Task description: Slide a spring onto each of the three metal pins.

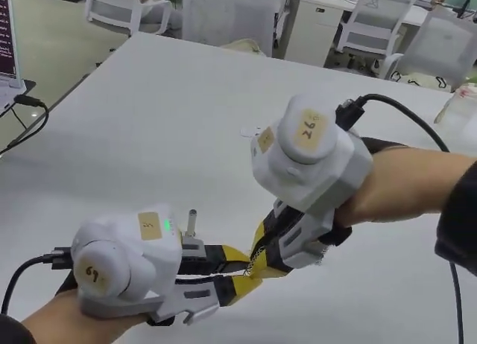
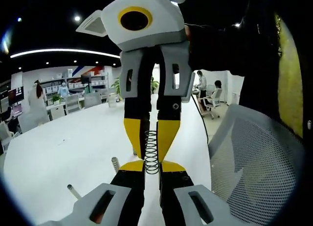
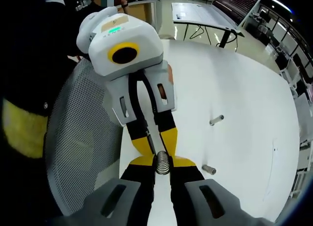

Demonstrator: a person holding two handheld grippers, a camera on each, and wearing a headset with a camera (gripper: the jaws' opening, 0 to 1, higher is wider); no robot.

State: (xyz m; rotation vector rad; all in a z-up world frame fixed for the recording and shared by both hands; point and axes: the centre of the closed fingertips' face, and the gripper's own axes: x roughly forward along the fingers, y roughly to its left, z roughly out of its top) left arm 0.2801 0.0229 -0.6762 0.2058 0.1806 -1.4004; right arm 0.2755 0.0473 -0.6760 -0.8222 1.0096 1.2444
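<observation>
My two grippers meet tip to tip low over the white table (image 1: 164,120). The right gripper (image 3: 163,162) is shut on a coiled steel spring (image 3: 163,163); in the left gripper view the spring (image 2: 152,152) runs lengthwise between the right gripper's yellow fingertips (image 2: 168,133). The left gripper (image 2: 152,168) is shut on a thin metal pin (image 3: 149,138), whose tip enters the spring's end. In the head view the left gripper (image 1: 240,273) is at the bottom left and the right gripper (image 1: 261,256) comes from the upper right. Two more pins (image 3: 216,120) (image 3: 209,169) rest on the table.
One pin (image 1: 191,222) stands upright just behind the left gripper. A small tag (image 1: 250,132) lies farther back on the table. A mesh chair (image 2: 259,162) is close to the near edge. Office chairs (image 1: 373,24) and desks line the far side.
</observation>
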